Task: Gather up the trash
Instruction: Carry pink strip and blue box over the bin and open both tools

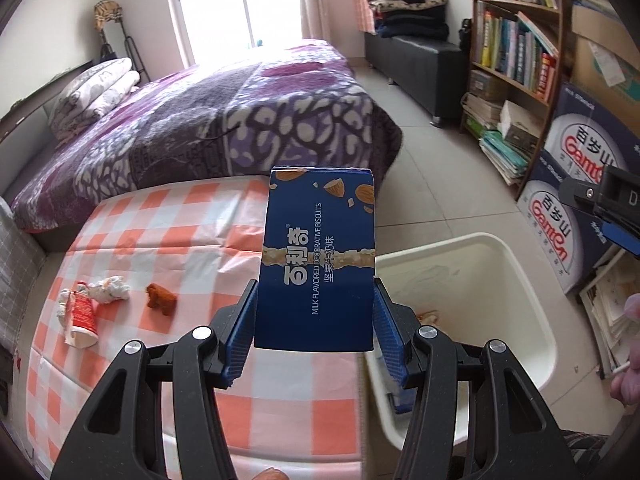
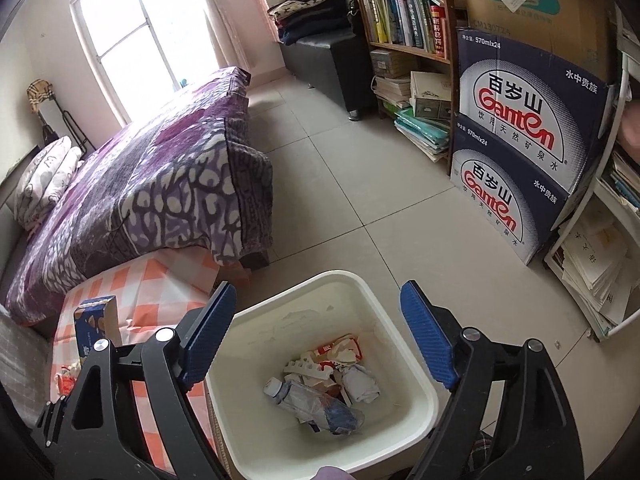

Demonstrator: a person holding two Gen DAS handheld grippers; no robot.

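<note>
A blue biscuit box [image 1: 316,260], standing up tall, squeezed on both sides between the blue pads of the left gripper [image 1: 314,320], so jaws closed on the box at a middle width. Box up in the air over the edge of the table with the orange and white checked cloth [image 1: 160,232], just beside the white trash bin [image 1: 516,264]. Left on the cloth, well apart from the box: a crumpled white paper ball [image 1: 110,289], a squashed red and white tube [image 1: 82,316] touching the paper, and a small brown lump [image 1: 161,300] near them. Over the bin, the right gripper [image 2: 318,336], jaws spread wide with nothing between the pads, only the bin below. Inside the bin [image 2: 384,292], at the bottom: a clear plastic bottle [image 2: 308,402] lying on its side, a white paper wad [image 2: 360,386], and some red and white wrappers [image 2: 340,350] all piled together. Behind the table, a bed with a purple and white blanket [image 1: 224,120] and folded pillows [image 1: 96,92] at its far end. On the other side of the tiled floor [image 2: 360,184], two dark blue water cartons [image 2: 528,140] stacked one on top of the other, beside a wooden bookshelf [image 2: 404,20] full of books. A bright window [image 2: 132,28] far at the back.
</note>
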